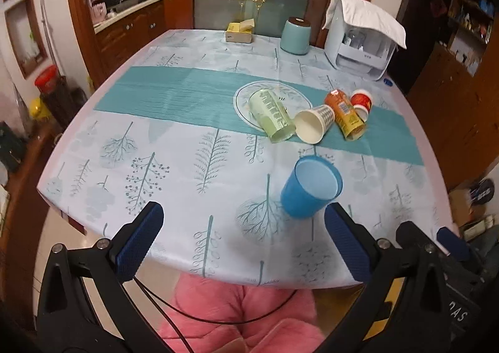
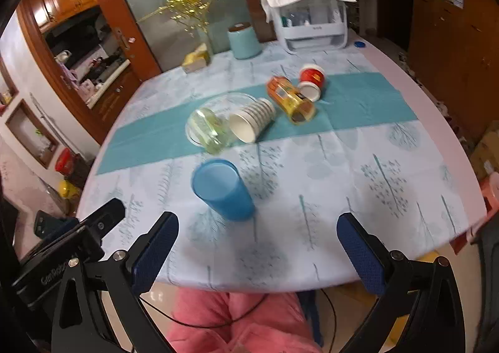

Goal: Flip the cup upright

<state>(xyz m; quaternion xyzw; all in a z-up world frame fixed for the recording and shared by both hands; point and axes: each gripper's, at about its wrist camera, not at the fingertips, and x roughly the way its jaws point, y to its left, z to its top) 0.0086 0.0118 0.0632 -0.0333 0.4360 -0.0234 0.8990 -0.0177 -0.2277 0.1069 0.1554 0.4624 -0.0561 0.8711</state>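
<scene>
Blue cup (image 1: 310, 187) stands upright, lower centre-right of left view — four cups lie tipped behind it. Left gripper (image 1: 241, 242) and right gripper (image 2: 259, 247) both gape wide, holding nothing.

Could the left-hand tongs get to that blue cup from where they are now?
Probably yes. The blue cup stands on the tablecloth just ahead of the left tongs, which are wide open and empty. Nothing lies between them; the other cups, like the green cup, lie farther back.
</scene>
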